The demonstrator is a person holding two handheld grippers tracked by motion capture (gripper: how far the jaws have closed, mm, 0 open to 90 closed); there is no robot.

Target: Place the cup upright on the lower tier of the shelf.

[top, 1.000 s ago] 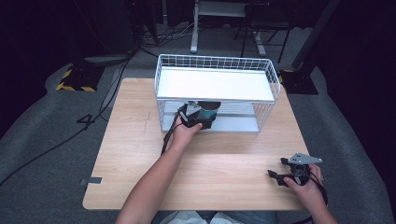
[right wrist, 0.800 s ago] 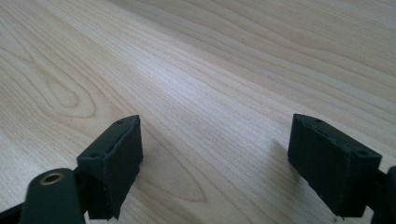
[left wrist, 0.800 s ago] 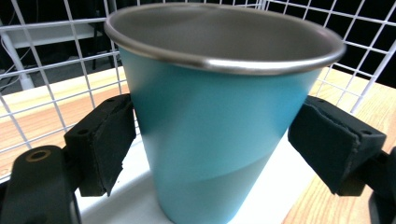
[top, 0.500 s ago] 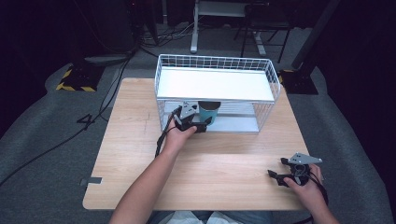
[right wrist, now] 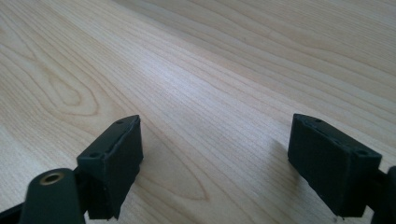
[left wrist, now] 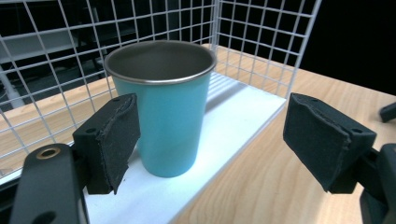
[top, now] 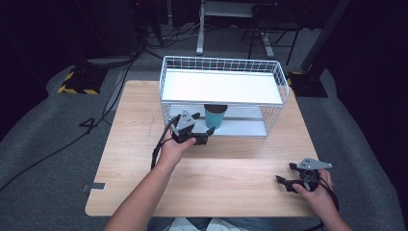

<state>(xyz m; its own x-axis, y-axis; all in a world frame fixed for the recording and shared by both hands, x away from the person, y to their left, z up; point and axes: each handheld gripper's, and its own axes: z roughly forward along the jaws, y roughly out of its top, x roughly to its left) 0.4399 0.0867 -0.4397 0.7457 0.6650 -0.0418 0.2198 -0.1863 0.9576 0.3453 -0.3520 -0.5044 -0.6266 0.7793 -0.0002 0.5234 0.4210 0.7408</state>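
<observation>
Two grippers on the table (top: 231, 163), one per hand.

Left side: left hand (top: 175, 147) holds the left gripper (top: 206, 136) at the near left front of the white wire rack (top: 166, 86), pointed right and far, toward the rack's open front. Its jaws have just been closing, but the left gripper view shows them spread with a wide gap and nothing pinched. The left pad (left wrist: 112, 140) sits just in front of the cup's left flank; I can't tell whether it touches. The right pad (left wrist: 322, 135) is well clear, over bare wood.

Centre: teal cup (top: 214, 117) stands upright, mouth up, on the rack's lower shelf (left wrist: 233, 116), near that shelf's front edge and left of the rack's middle. It is under the white top shelf (top: 221, 86), just beyond the left gripper's tips. Metal rim and dark inside show in the left gripper view (left wrist: 168, 121). The cup rests on the shelf on its own.

Right side: right hand (top: 315, 190) holds the right gripper (top: 285, 174) at the near right corner of the table, well apart from rack and cup, jaws pointing left. The right gripper view shows jaws spread, with bare wood grain between the pads.
</observation>
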